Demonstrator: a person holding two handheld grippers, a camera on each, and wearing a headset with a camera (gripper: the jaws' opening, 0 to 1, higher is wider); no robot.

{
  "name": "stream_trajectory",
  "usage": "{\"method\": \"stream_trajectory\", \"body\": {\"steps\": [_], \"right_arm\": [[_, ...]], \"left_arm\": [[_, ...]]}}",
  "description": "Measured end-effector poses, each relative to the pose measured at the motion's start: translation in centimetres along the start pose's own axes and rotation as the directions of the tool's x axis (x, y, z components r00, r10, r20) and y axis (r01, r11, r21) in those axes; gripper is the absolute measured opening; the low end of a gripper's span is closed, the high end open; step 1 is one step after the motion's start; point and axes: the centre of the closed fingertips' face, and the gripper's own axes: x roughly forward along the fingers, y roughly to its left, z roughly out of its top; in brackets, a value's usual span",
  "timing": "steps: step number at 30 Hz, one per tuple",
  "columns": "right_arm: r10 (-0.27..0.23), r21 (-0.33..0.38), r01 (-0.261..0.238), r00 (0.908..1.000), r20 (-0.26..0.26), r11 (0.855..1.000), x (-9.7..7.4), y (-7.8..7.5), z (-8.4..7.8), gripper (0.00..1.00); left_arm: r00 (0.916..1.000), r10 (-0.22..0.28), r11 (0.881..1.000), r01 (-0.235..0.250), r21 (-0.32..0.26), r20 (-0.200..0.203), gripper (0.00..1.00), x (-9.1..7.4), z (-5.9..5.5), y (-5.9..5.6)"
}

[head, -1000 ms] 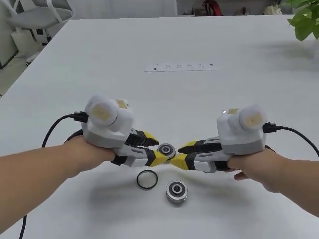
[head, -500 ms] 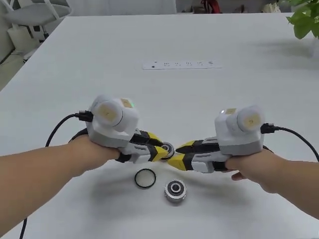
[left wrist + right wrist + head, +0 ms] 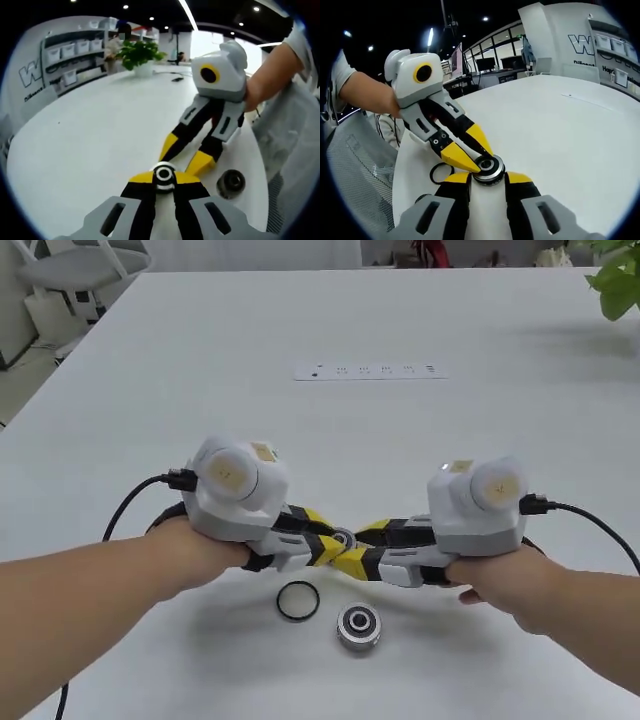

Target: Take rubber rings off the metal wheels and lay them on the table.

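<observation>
A small metal wheel point(image 3: 164, 175) with a dark rubber ring is held above the table. My left gripper point(image 3: 334, 543) is shut on it, one yellow tip on each side. My right gripper point(image 3: 487, 178) meets it from the other side, and its two tips sit against the rim of the same wheel point(image 3: 488, 167). In the head view the wheel point(image 3: 344, 537) is half hidden between the crossed tips. A loose black rubber ring point(image 3: 297, 601) lies flat on the table just below the grippers. Beside it a second wheel point(image 3: 358, 626) stands on the table, also seen as the wheel point(image 3: 231, 182).
The white table point(image 3: 320, 430) stretches far ahead. A flat white strip with small marks point(image 3: 370, 371) lies near the middle. A green plant point(image 3: 622, 280) stands at the far right corner, and a chair point(image 3: 70, 280) at the far left. A black cable point(image 3: 130, 510) trails from the left gripper.
The two grippers have come closer together. The right gripper's tips now reach the wheel held by the left gripper. The ring and second wheel have stayed put on the table.
</observation>
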Motion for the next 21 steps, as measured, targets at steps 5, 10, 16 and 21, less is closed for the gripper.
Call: {"method": "stream_trajectory", "body": {"steps": [5,10,16,21], "right_arm": [[0.0,-0.005,0.0,1.0,-0.003,1.0,-0.22,0.01,-0.04,0.22],[0.003,-0.025,-0.004,0.9999,-0.013,1.0,-0.44,0.06,-0.15,0.2],[0.005,-0.026,-0.006,0.9993,-0.036,1.0,-0.87,-0.12,-0.8,0.08],[0.007,-0.017,-0.008,0.9992,-0.038,1.0,-0.83,-0.11,-0.79,0.07]], "left_arm": [[1.0,0.002,1.0,-0.002,-0.005,0.002,0.13,0.03,0.03,-0.02],[1.0,0.003,1.0,-0.003,-0.006,0.003,0.13,0.04,0.06,-0.03],[1.0,0.007,1.0,-0.007,-0.006,-0.001,0.13,0.04,0.07,-0.05],[0.9999,0.01,1.0,-0.01,-0.008,-0.003,0.13,0.07,0.06,-0.03]]}}
